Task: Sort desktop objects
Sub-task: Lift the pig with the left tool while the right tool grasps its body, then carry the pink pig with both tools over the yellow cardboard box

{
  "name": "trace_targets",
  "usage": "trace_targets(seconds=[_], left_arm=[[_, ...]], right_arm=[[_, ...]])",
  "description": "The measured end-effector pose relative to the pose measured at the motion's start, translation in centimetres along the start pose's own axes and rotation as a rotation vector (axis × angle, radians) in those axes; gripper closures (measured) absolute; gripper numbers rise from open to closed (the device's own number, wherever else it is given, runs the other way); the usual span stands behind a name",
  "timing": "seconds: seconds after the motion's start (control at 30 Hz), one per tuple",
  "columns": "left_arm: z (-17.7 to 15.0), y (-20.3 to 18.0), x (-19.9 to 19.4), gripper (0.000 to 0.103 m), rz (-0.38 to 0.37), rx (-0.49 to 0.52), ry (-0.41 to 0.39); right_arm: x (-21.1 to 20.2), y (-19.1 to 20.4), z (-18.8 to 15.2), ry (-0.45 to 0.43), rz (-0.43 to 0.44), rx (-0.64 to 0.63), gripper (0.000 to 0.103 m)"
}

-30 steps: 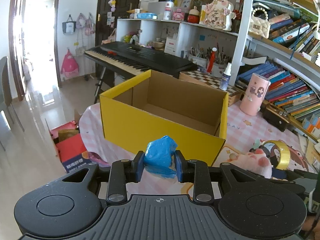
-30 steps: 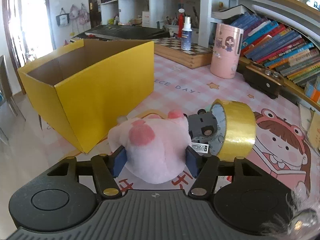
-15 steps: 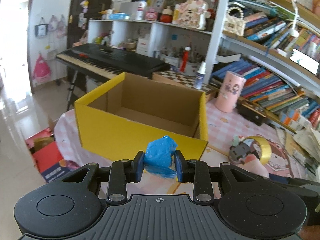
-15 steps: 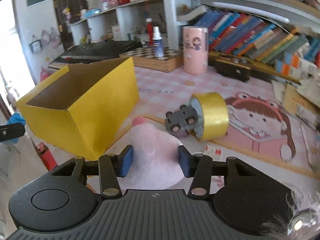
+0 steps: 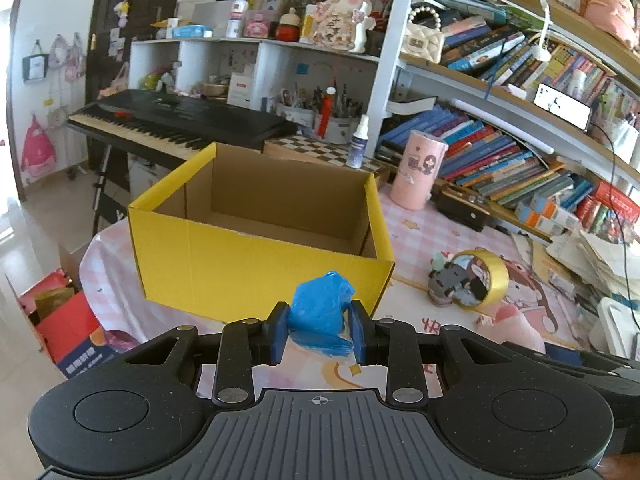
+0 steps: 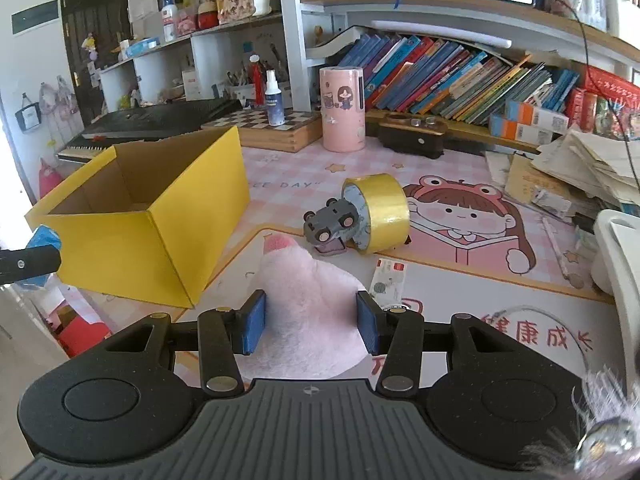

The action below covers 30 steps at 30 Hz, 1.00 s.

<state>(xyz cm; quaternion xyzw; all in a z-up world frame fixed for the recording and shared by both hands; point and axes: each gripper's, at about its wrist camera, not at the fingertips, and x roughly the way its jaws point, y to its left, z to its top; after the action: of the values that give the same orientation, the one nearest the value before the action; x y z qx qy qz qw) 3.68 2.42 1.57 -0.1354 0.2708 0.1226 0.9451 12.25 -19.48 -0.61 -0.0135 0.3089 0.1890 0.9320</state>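
While the left gripper (image 5: 319, 330) points at the near wall of the yellow box (image 5: 256, 264), its blue pads are pinched on a crumpled blue lump (image 5: 320, 312). Lump sits between the fingers, bulging above them; what it's made of I can't tell. It's in front of the box, not over the opening.

Right gripper (image 6: 311, 326) is clamped on a pink plush toy (image 6: 310, 304), pads pressing into both sides. Plush sticks out forward past the fingertips, with a darker pink patch at its far end. Whether it's clear of the mat, can't tell from this angle.

Box is open-topped, brown inside, and nothing shows inside from either view. It stands on the pink checked table mat (image 6: 440, 168), at the table's left end in the right wrist view. The left gripper's tip with the blue lump shows at the left edge of that view, just beside the box's near corner.

Still on the mat, right of the box and well apart from it: a roll of yellow tape (image 6: 380, 212) lying on its side and a small grey toy car (image 6: 330, 220) tipped against the roll's open end, touching it. A small card (image 6: 387, 282) lies flat just beside the plush, nearer the right gripper.

Behind: a pink cylindrical container (image 6: 342, 108), a spray bottle (image 6: 274, 100) on a chessboard box (image 6: 260, 128), a keyboard (image 5: 176, 120) and bookshelves.
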Motion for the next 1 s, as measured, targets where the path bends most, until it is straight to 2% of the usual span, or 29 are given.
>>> trace_targets(seconds=[0.43, 1.0], left_arm=[[-0.9, 2.3, -1.9, 0.073, -0.07, 0.024, -0.003], [-2.6, 5.7, -3.8, 0.073, -0.1, 0.071, 0.026]], right_arm=[[-3.5, 2.6, -2.1, -0.018, -0.073, 0.026, 0.059], [-7.0, 8.2, -4.8, -0.013, -0.044, 0.005, 0.059]])
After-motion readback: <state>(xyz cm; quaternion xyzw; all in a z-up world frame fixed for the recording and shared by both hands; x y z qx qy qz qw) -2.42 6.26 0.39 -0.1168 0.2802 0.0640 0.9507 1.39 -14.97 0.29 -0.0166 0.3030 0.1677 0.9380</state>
